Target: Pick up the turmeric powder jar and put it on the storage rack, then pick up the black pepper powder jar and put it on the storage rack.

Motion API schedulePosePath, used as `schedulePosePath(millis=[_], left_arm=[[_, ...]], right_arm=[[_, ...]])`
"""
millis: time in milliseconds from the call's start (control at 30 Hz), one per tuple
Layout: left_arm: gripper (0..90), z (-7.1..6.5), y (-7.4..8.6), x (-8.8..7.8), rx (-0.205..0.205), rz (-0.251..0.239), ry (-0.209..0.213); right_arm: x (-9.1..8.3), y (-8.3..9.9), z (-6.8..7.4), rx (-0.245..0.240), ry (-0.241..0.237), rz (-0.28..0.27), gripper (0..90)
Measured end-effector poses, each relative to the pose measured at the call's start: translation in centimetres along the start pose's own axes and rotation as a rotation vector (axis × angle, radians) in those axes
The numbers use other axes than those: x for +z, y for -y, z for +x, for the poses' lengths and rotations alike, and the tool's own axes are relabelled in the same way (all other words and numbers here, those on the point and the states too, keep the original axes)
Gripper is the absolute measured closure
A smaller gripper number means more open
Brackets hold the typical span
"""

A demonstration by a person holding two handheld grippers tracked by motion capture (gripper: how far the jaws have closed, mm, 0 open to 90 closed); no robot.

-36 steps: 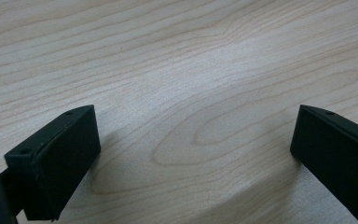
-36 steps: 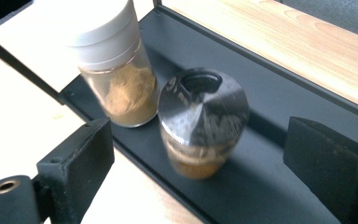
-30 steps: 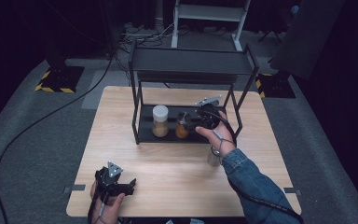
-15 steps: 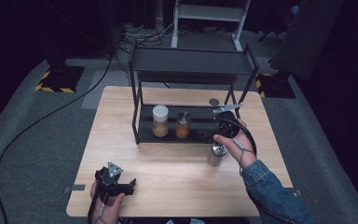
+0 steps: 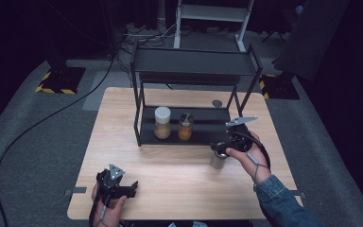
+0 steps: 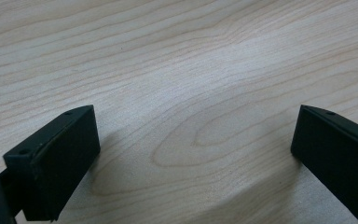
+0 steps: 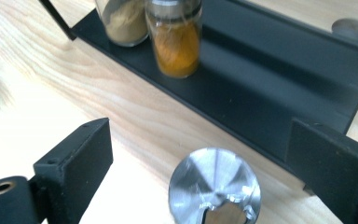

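Observation:
A black two-tier rack (image 5: pixel 196 61) stands at the back of the wooden table (image 5: pixel 170 170). Its lower shelf (image 7: pixel 261 79) holds a white-lidded jar of tan powder (image 5: pixel 162 122) (image 7: pixel 121 23) and a metal-lidded jar of orange spice (image 5: pixel 185 126) (image 7: pixel 177 42). A third jar with a shiny metal lid (image 5: pixel 219 160) (image 7: pixel 214 186) stands on the table in front of the rack's right end. My right gripper (image 5: pixel 222 147) (image 7: pixel 200 140) hovers over it, open, the lid low between the jaws and untouched. My left gripper (image 5: pixel 116 183) (image 6: pixel 191 154) rests open over bare wood at the front left.
A round grommet hole (image 5: pixel 217 103) (image 7: pixel 351 29) sits in the tabletop behind the rack. The rack's right post (image 5: pixel 248 90) is close to my right hand. Cables (image 5: pixel 38 123) run over the dark floor left of the table.
My right gripper has drawn back from the orange spice jar on the shelf, toward the front right, and now sits over the metal-lidded jar on the table. The left gripper has stayed put.

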State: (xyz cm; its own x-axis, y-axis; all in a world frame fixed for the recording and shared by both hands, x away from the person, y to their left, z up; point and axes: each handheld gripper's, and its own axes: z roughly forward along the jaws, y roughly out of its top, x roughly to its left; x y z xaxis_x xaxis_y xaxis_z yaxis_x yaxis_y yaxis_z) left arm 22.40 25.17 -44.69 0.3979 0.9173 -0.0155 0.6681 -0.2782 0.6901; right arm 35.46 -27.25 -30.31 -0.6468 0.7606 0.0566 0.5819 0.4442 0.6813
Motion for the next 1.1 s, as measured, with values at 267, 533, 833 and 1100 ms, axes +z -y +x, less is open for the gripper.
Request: schedulePosePath(millis=[267,533,833,1100], left_arm=[[1.0,0.0,0.0,0.0,0.0,0.0,0.0],[1.0,0.0,0.0,0.0,-0.001,0.0,0.0],[1.0,0.0,0.0,0.0,-0.001,-0.001,0.0],[1.0,0.0,0.0,0.0,-0.001,0.0,0.0]], right_arm=[[0.4,1.6,0.1,-0.006,0.007,0.001,7.6],[2.1,3.1,-0.2,-0.003,0.014,0.035,7.6],[3.5,4.1,-0.6,0.002,-0.003,0.059,8.1],[4.8,4.2,-0.1,-0.058,0.022,0.091,17.7]])
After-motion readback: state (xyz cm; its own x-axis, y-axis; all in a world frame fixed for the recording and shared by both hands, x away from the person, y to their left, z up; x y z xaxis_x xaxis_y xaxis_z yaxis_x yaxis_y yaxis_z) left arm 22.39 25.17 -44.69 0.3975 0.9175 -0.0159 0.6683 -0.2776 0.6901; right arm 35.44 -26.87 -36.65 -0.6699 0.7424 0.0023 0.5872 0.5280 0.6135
